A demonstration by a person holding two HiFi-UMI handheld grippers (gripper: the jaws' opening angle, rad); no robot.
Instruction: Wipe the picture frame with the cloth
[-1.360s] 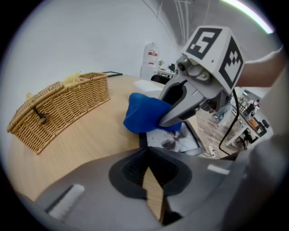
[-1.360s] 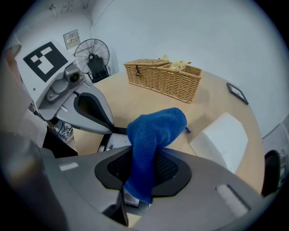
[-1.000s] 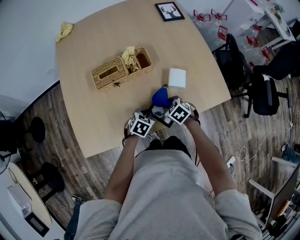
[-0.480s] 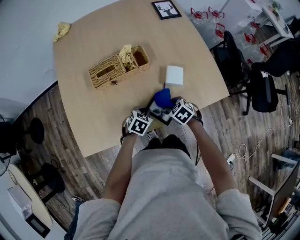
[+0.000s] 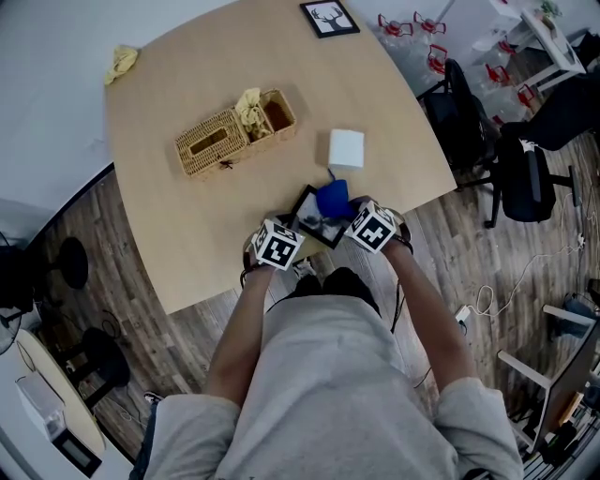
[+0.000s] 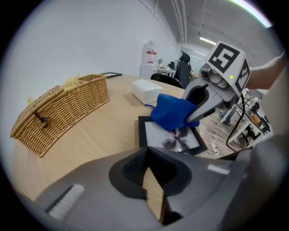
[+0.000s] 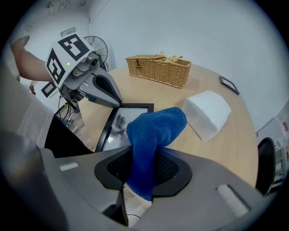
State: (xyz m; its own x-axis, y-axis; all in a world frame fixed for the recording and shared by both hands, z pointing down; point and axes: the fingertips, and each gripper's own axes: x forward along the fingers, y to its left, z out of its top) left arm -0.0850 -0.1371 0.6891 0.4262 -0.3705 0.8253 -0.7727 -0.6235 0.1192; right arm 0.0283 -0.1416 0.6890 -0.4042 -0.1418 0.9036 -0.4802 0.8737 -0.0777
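A black picture frame with a dark print lies at the table's near edge, and in the right gripper view part of the picture frame overhangs it. My left gripper is shut on the frame's corner, its closed fingers meeting that corner. My right gripper is shut on a blue cloth. In the left gripper view the blue cloth bunches on the frame's far right part, with the glass bare in front of it.
A wicker basket with yellow cloth in it stands mid-table, and a white tissue pack lies just beyond the frame. A second frame and a yellow rag sit at the far edge. Office chairs stand to the right of the table.
My right gripper has slid to the right with the blue cloth, uncovering more of the frame's glass. The left gripper has stayed by the frame's corner.
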